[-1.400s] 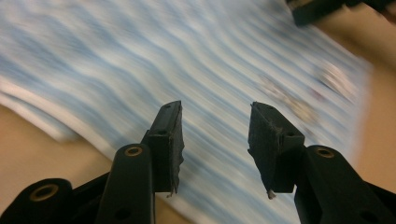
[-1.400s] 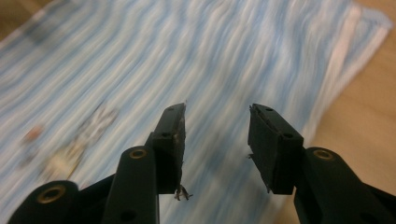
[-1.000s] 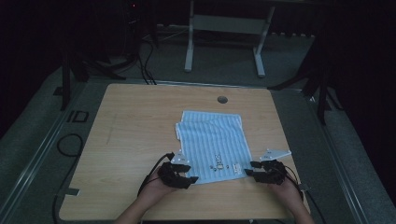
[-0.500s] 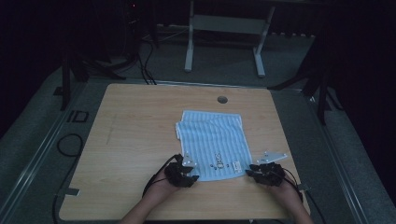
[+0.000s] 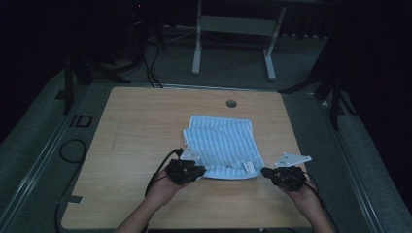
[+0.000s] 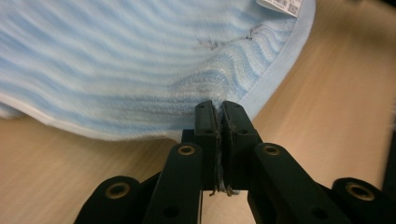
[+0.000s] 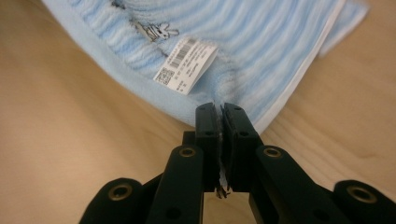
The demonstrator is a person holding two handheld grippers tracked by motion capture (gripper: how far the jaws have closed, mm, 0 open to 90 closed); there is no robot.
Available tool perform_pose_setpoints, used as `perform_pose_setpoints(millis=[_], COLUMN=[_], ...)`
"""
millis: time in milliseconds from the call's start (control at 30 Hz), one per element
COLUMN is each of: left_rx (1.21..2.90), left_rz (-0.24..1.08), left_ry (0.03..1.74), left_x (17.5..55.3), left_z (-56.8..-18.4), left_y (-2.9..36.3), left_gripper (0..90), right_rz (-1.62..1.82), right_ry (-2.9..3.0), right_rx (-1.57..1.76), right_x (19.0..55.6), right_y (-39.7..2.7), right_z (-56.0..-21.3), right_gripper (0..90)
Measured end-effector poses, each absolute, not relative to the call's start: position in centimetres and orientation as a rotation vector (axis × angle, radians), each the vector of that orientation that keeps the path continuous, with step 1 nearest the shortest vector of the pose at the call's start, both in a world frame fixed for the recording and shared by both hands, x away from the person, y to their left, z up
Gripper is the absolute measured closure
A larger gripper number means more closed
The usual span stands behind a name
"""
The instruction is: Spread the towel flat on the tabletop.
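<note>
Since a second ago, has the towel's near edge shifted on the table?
Yes. The towel's near edge has drawn in, away from the table's front edge, pinched at both corners.

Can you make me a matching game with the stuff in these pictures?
Things:
1. towel
2. label
3. table
4. left gripper

Descriptions:
A. white, with a barcode
B. light wood
C. blue and white stripes
D. black, shut on the towel's edge

Pairs: 1-C, 2-A, 3-B, 4-D
</note>
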State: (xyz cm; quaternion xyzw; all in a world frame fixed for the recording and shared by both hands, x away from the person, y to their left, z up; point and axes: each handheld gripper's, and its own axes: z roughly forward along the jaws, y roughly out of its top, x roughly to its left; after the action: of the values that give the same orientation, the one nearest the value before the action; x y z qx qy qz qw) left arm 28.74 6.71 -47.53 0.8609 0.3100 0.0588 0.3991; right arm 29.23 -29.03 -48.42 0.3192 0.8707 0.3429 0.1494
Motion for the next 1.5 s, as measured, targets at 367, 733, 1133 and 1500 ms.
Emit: perform_pose_setpoints(millis=[367,733,1133,1500], left_rx=[2.175,2.192,2.235,2.238], left_rz=[0.045,-0.187,-0.022,0.081], left_ry=[0.664,0.649,0.747,0.857], left_x=[21.1,18.5,25.6,30.9], left_z=[-45.6,-49.7,-52.5,-53.7], left_y=[9.4,9.9,8.6,7.9], left_gripper=[84.0,58.8,53.7,53.6], right_rz=[1.159,1.194,1.14,1.077], right_ry=[2.512,2.591,2.572,2.518], right_rx=[0.775,0.88,0.865,0.994], right_x=[19.3,15.5,26.6,33.3], right_y=[-28.9,-30.3,-27.3,-26.8], right_z=[-44.7,-47.0,-51.3,-52.5], right_gripper=[84.9,63.8,56.1,60.3])
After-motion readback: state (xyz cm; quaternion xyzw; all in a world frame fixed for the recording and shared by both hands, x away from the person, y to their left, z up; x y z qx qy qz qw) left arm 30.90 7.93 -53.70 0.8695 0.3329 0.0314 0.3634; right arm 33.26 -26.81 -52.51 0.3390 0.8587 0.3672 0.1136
